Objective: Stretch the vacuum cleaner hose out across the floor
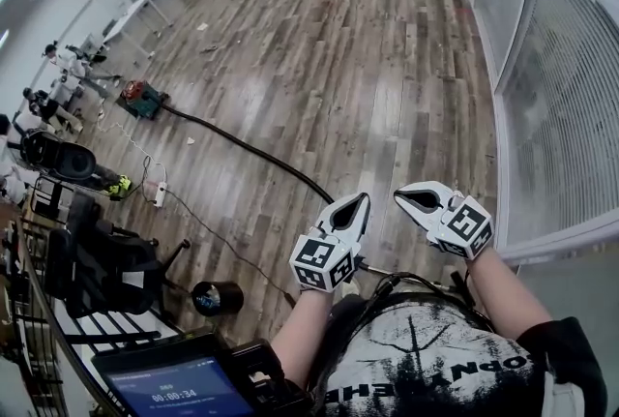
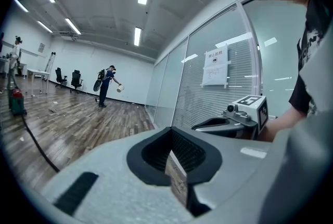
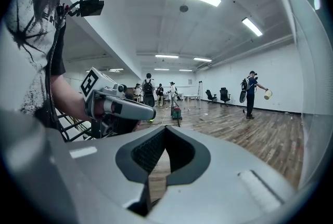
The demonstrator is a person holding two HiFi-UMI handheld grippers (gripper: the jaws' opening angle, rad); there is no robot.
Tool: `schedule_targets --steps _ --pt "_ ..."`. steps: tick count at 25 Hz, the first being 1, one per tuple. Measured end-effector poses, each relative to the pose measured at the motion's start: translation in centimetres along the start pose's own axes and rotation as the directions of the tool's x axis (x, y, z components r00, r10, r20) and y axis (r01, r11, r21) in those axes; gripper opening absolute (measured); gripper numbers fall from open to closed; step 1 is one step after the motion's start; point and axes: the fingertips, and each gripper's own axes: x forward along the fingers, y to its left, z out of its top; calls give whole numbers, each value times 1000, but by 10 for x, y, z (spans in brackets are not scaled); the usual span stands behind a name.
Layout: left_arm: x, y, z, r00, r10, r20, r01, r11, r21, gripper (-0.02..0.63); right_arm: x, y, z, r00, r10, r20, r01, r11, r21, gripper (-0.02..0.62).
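Black single hose (image 1: 247, 150), one vacuum cleaner (image 1: 143, 100), closed left gripper (image 1: 360, 201), closed right gripper (image 1: 402, 196)

**Left gripper view: closed jaws before an open hall**

The grey plastic left gripper (image 2: 173, 154), lined with black ribbed pads, fills the lower field; its jaws meet with nothing between them. Just beyond it, at right, is the grey right gripper (image 2: 208, 124) with its white cube of black square markers (image 2: 253, 108). At left, a thin black vacuum hose (image 2: 35, 144) runs over the brown wood-plank floor (image 2: 78, 124) toward a red-and-green vacuum canister (image 2: 16, 102). A distant person in a blue top (image 2: 106, 85) stands near two black office chairs (image 2: 68, 78). A white paper notice (image 2: 215, 66) hangs on the glass partition wall (image 2: 171, 88).
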Motion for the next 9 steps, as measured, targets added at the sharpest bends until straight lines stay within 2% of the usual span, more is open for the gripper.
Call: schedule_targets --steps 9 --pt "3 -3 -6 1000 12 -19 -12 1000 2 0 -3 -5 -5 1000 -1 -1 1 1000 18 6"
